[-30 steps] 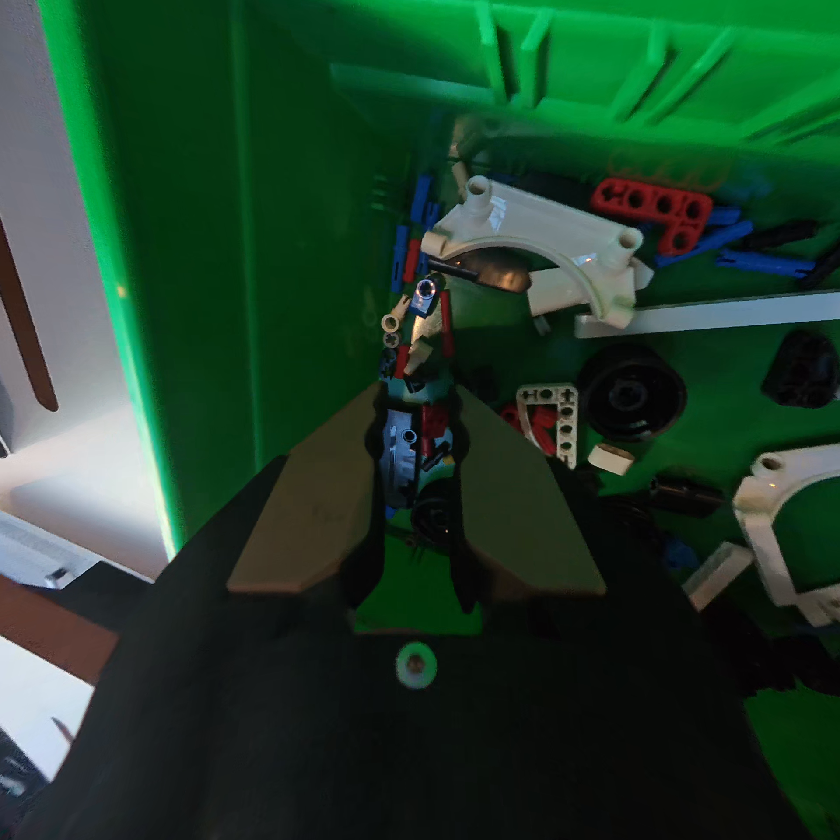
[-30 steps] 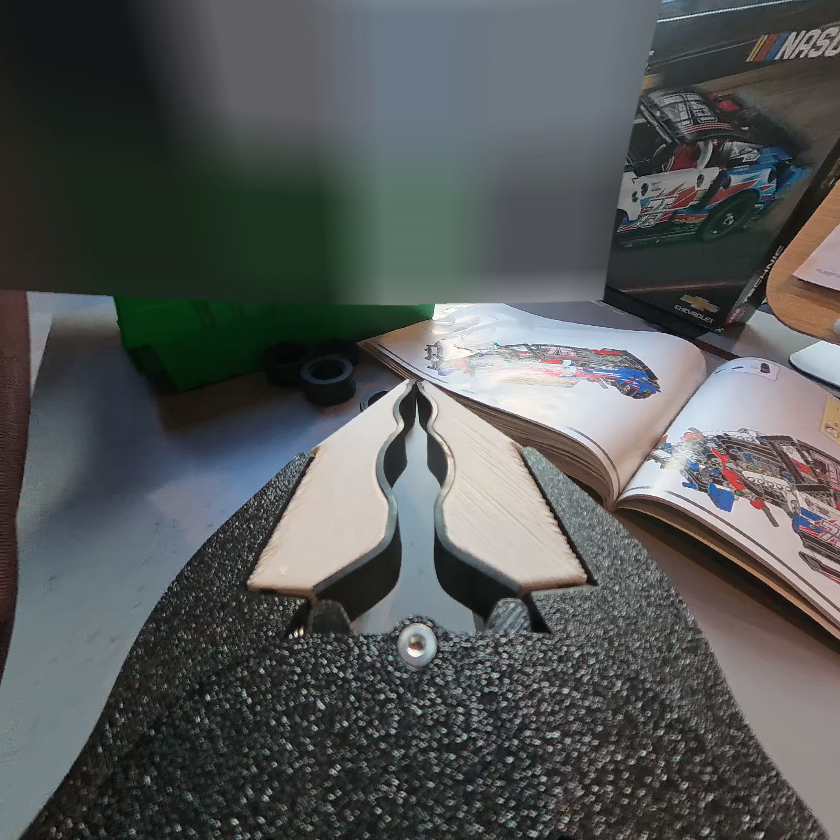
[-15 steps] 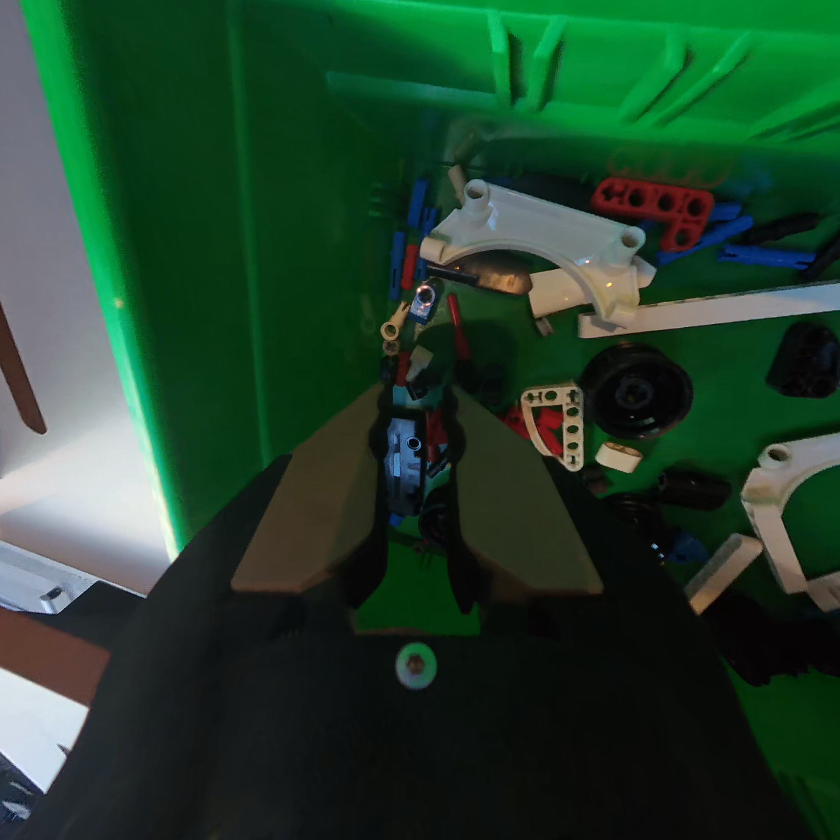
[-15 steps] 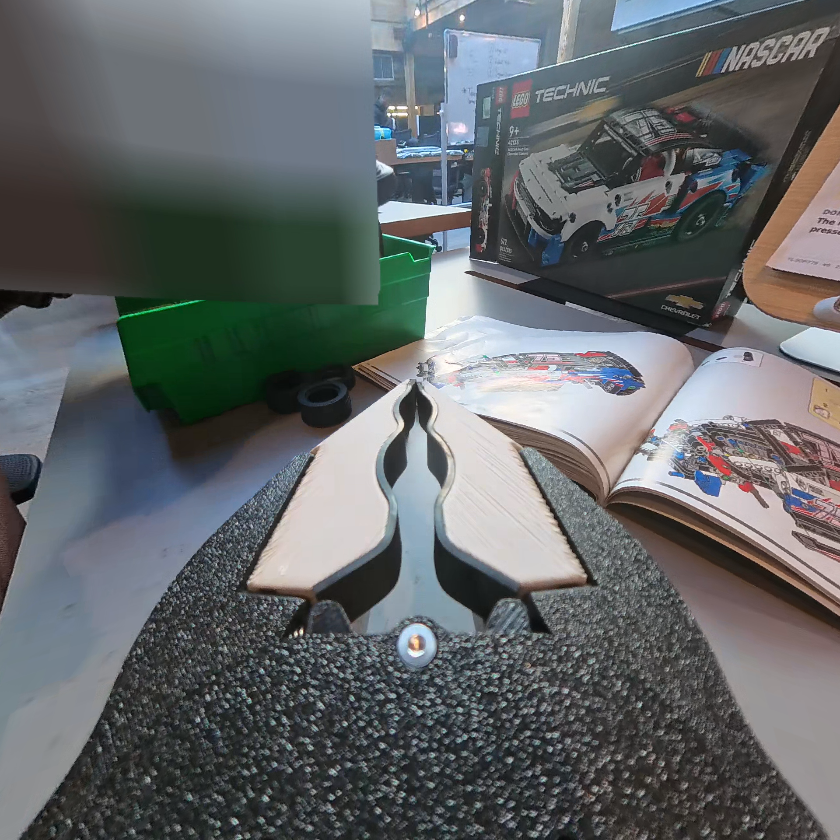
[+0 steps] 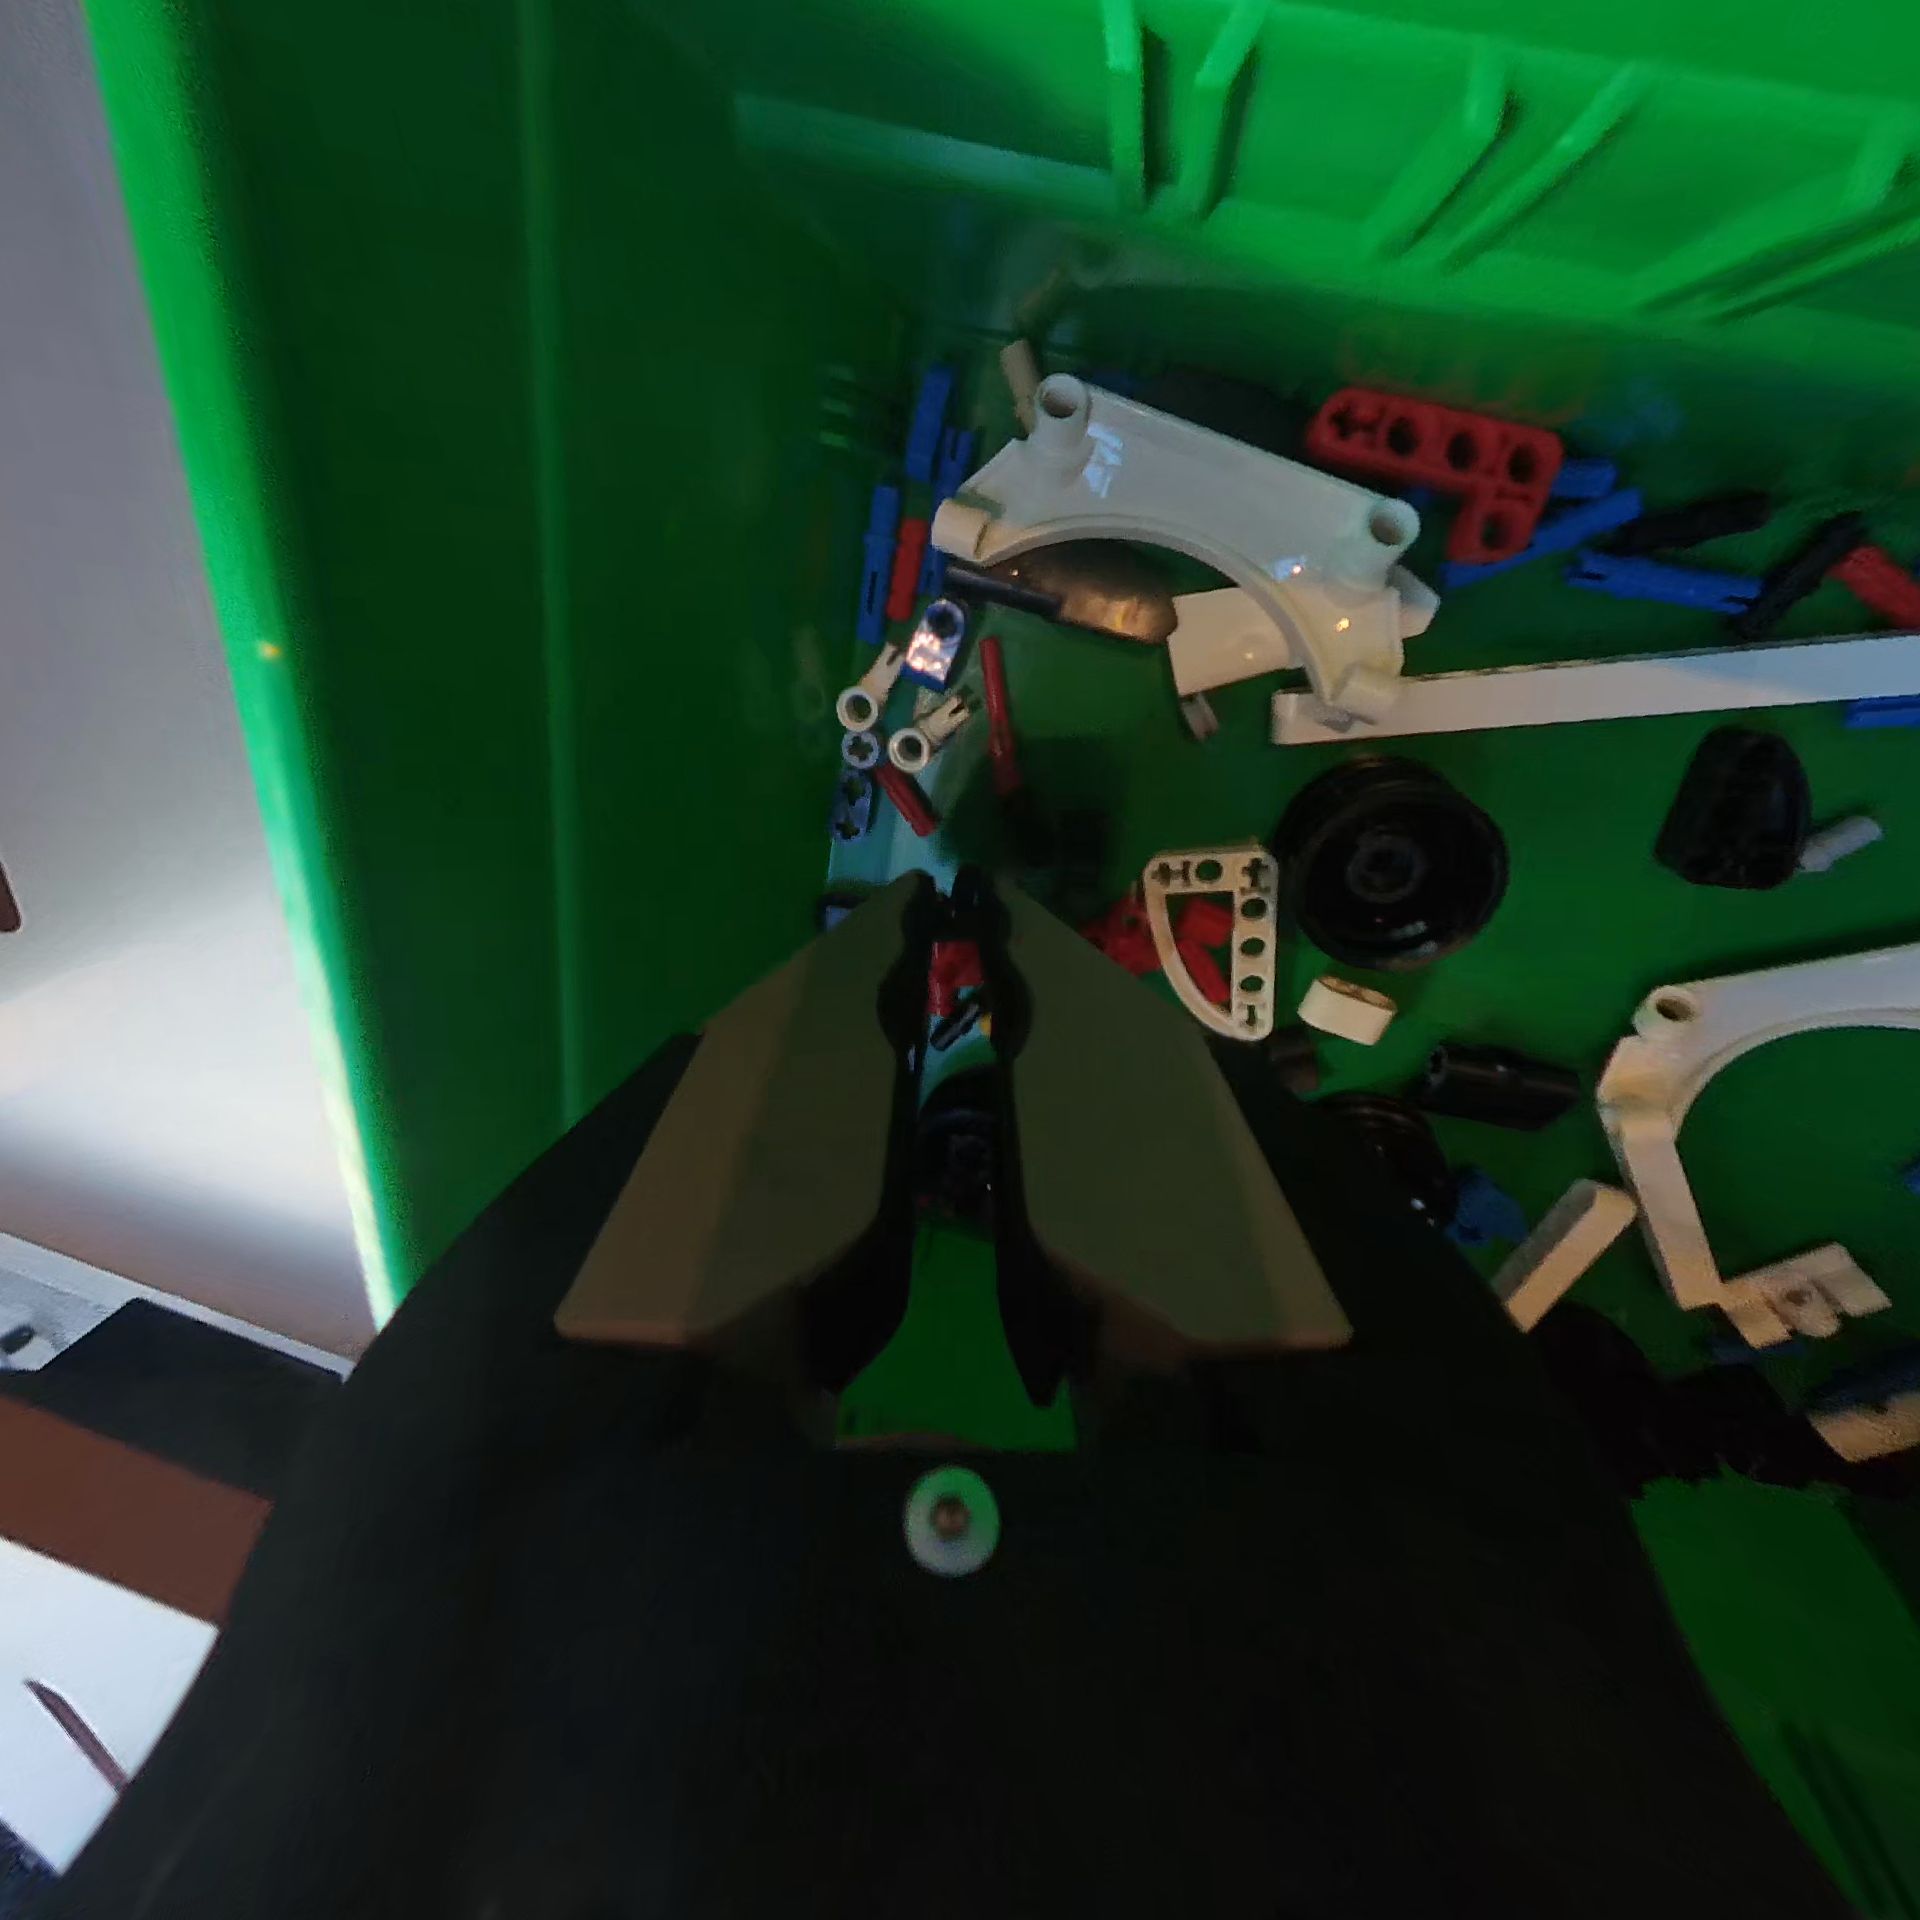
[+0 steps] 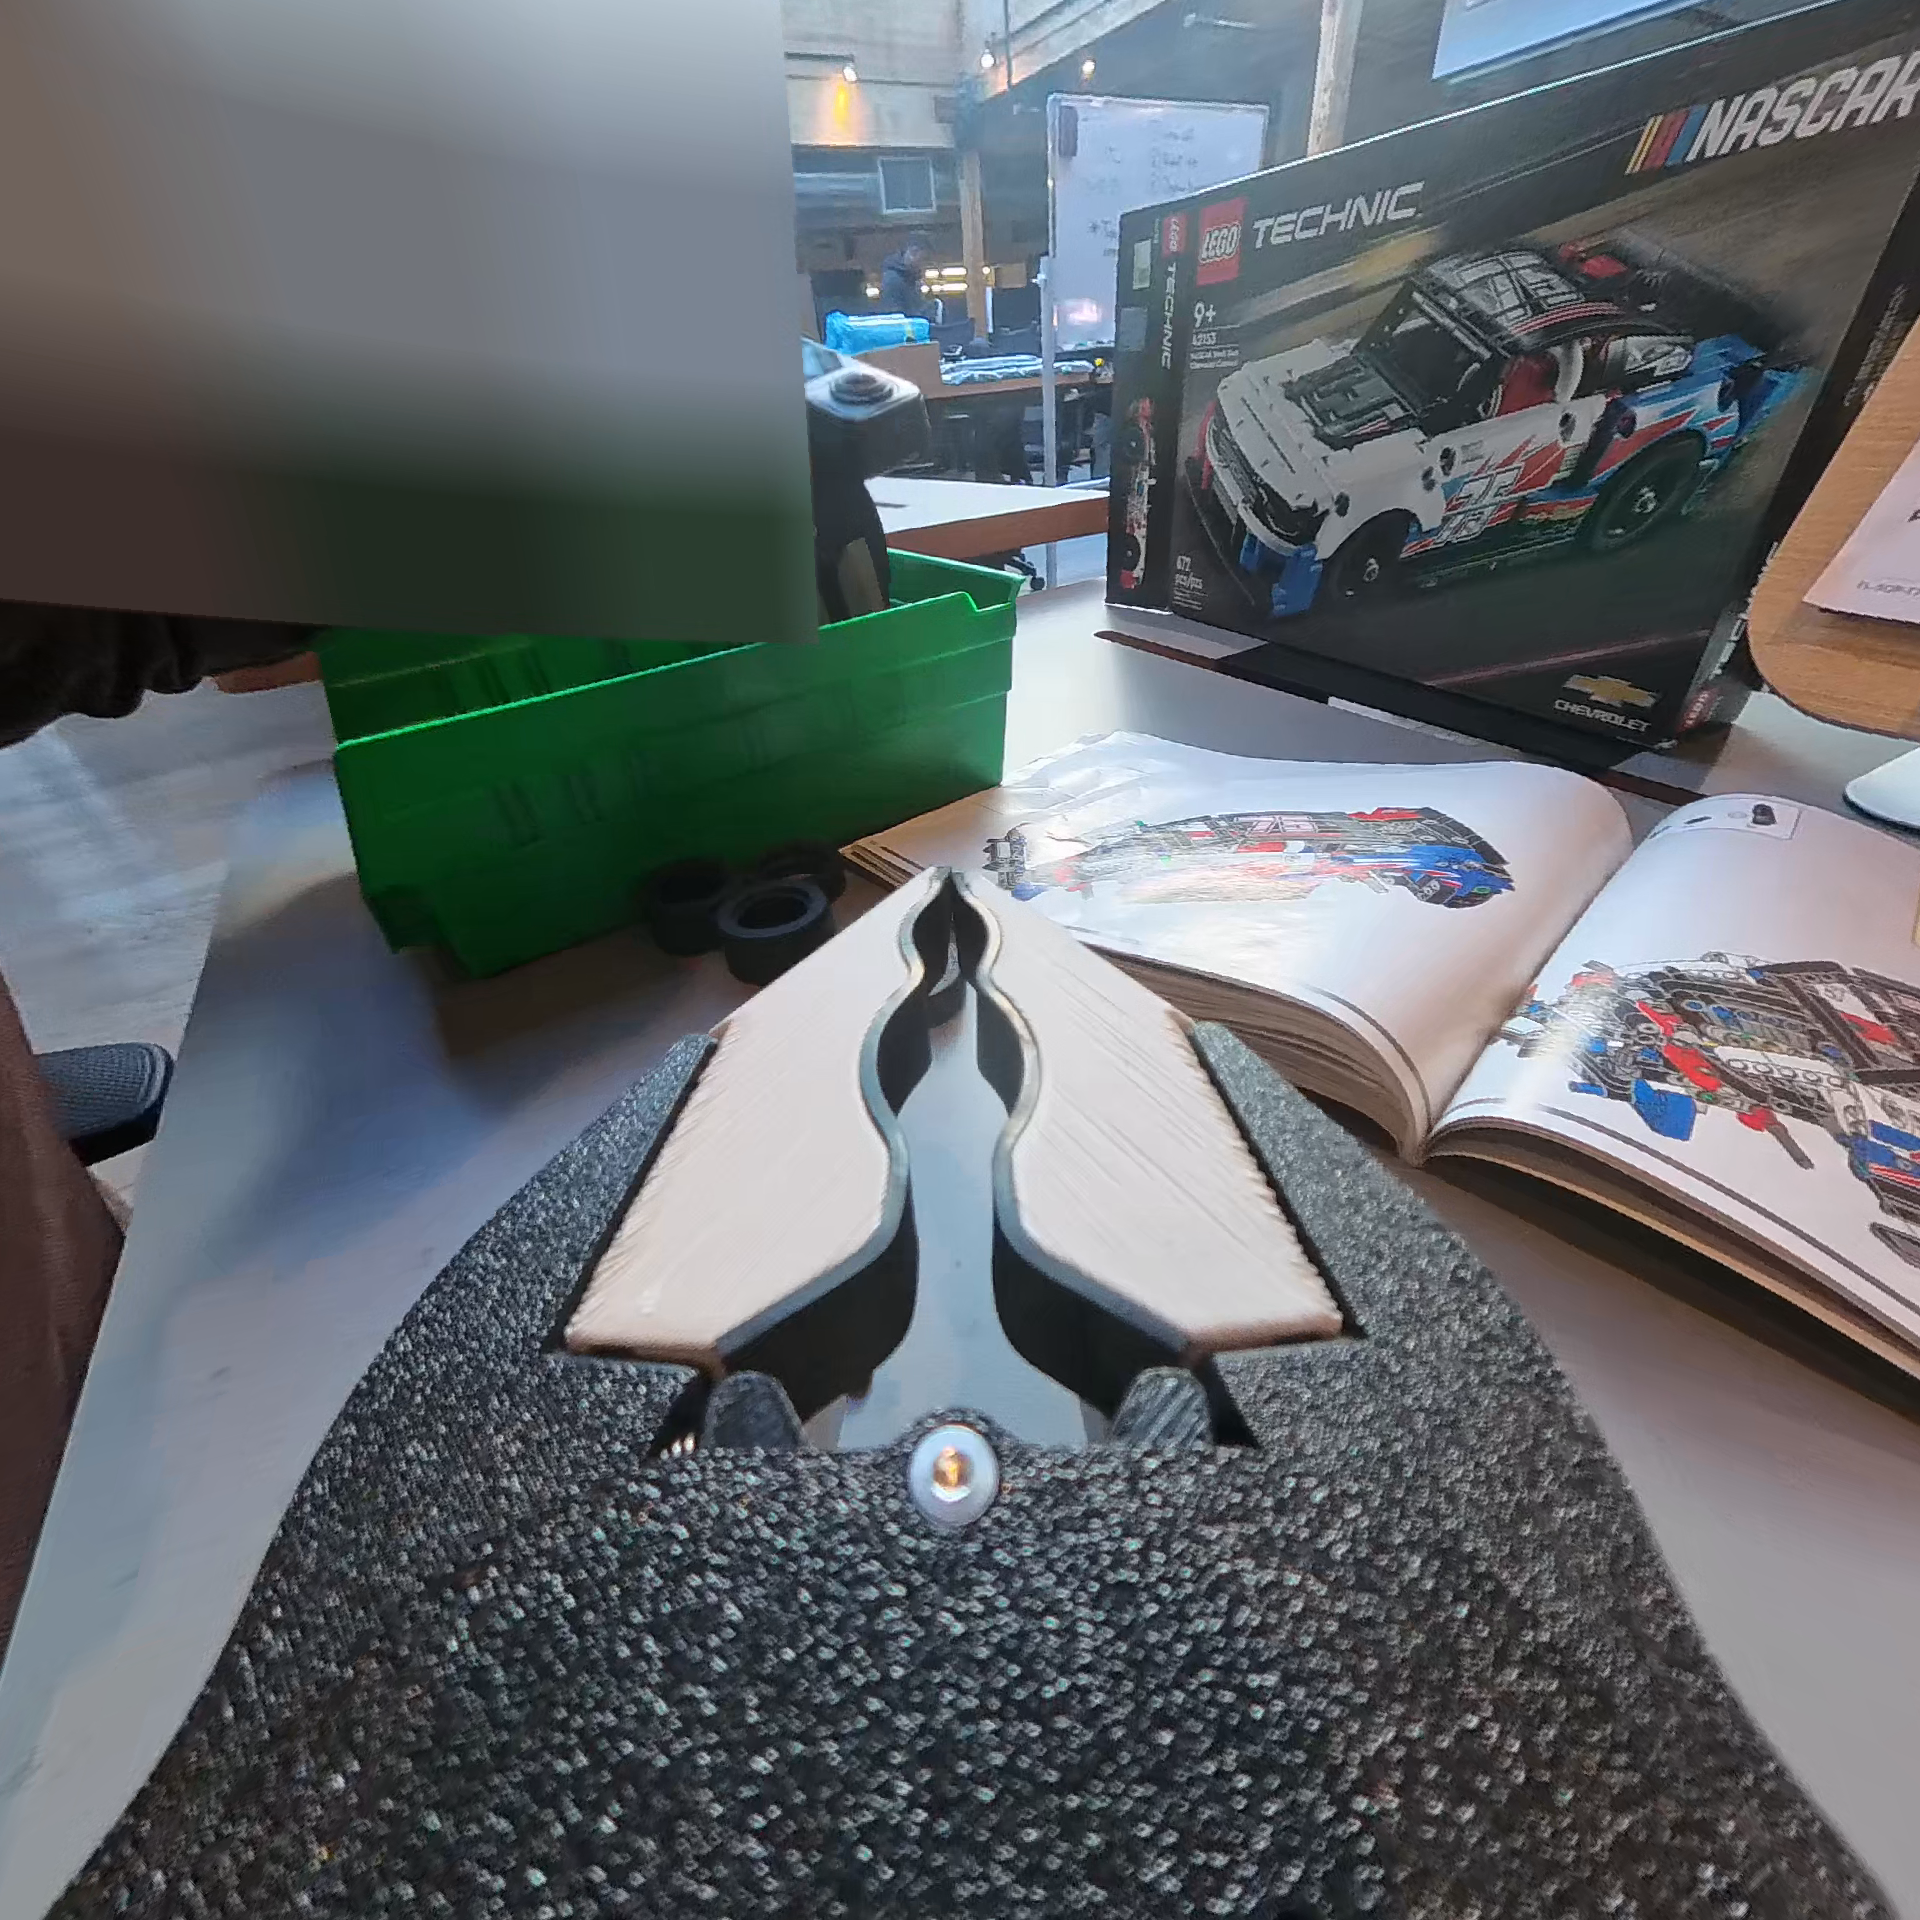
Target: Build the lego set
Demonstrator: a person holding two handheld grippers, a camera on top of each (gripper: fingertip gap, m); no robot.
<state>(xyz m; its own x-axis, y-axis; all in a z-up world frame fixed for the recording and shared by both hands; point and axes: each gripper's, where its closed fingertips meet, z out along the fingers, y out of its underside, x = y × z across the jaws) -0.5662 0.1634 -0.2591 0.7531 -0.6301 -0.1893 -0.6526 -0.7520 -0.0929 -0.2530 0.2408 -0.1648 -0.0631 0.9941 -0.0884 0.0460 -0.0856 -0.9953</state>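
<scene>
Two grippers were in view. The left gripper (image 5: 956, 914) hung inside the green bin (image 5: 644, 520), near its left wall, fingers (image 5: 790, 1122) drawn almost together; a small red piece (image 5: 948, 961) showed in the narrow gap, but whether it was pinched or merely lay below could not be told. Loose lego parts lay on the bin floor: a white arch (image 5: 1174, 509), a red beam (image 5: 1439, 457), a black wheel (image 5: 1387, 862) and a white strip (image 5: 1600, 691). The right gripper (image 6: 951, 883) was above the bench (image 6: 312, 1143), fingers (image 6: 810, 1122) closed on nothing. Ahead of it stood the bin (image 6: 675, 769), with black tyres (image 6: 758, 914) against its front wall. An open manual (image 6: 1351, 935) lay to the right, the set box (image 6: 1507, 416) upright behind it.
</scene>
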